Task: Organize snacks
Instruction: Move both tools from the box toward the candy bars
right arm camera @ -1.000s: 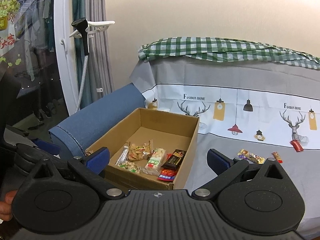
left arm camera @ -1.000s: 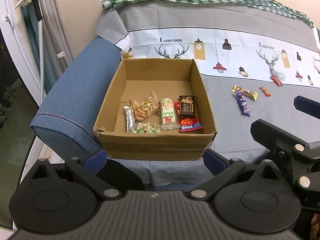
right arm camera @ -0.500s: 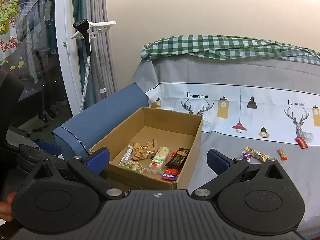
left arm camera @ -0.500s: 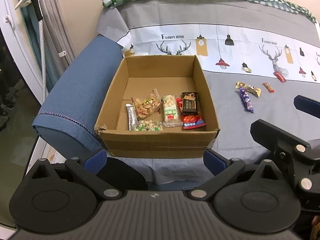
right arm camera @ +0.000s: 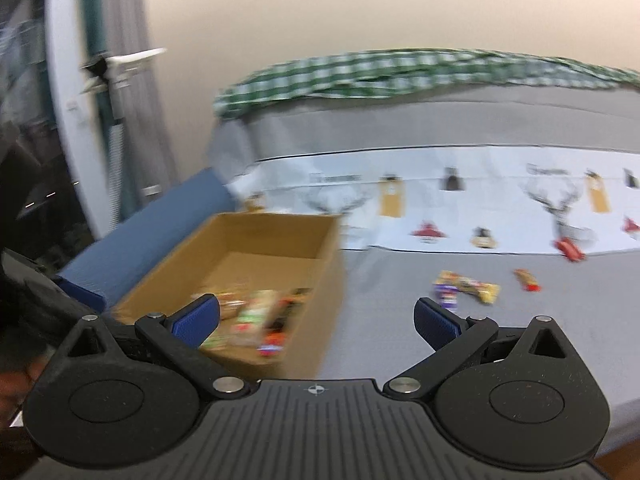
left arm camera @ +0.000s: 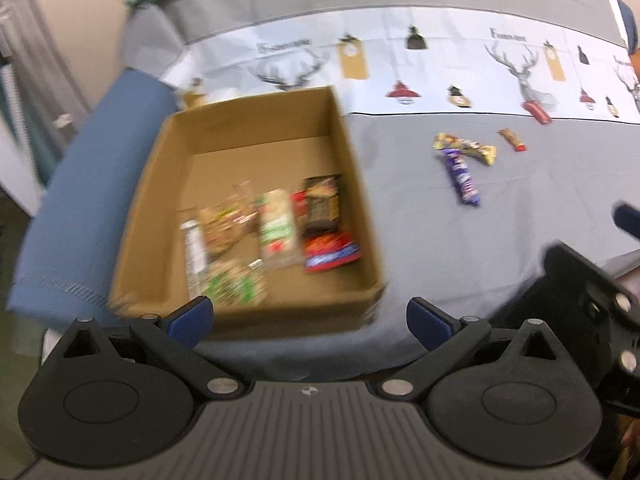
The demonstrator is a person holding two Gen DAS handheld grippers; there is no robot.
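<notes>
A cardboard box (left arm camera: 356, 184) (right arm camera: 328, 264) sits on the grey sofa cover and holds several snack packets (left arm camera: 276, 228) (right arm camera: 256, 316). Loose snacks lie to its right: a purple bar (left arm camera: 462, 178) (right arm camera: 447, 295), a yellow packet (left arm camera: 466, 147) (right arm camera: 470, 286), a small orange bar (left arm camera: 513, 140) (right arm camera: 527, 280) and a red bar (left arm camera: 540, 111) (right arm camera: 570, 250). My left gripper (left arm camera: 310, 320) is open and empty, near the box's front edge. My right gripper (right arm camera: 316, 320) is open and empty, in front of the box and short of the loose snacks; it also shows at the right of the left wrist view (left arm camera: 580, 280).
A blue armrest (left arm camera: 80, 208) (right arm camera: 152, 232) lies left of the box. The sofa back carries a printed deer cover (left arm camera: 400, 52) and a green checked cloth (right arm camera: 400, 72). A glass door and curtain (right arm camera: 60, 120) stand far left.
Both views have swung to the right and blurred. The box has shifted left in frame and the loose snacks sit nearer the middle. Both grippers stay open and empty.
</notes>
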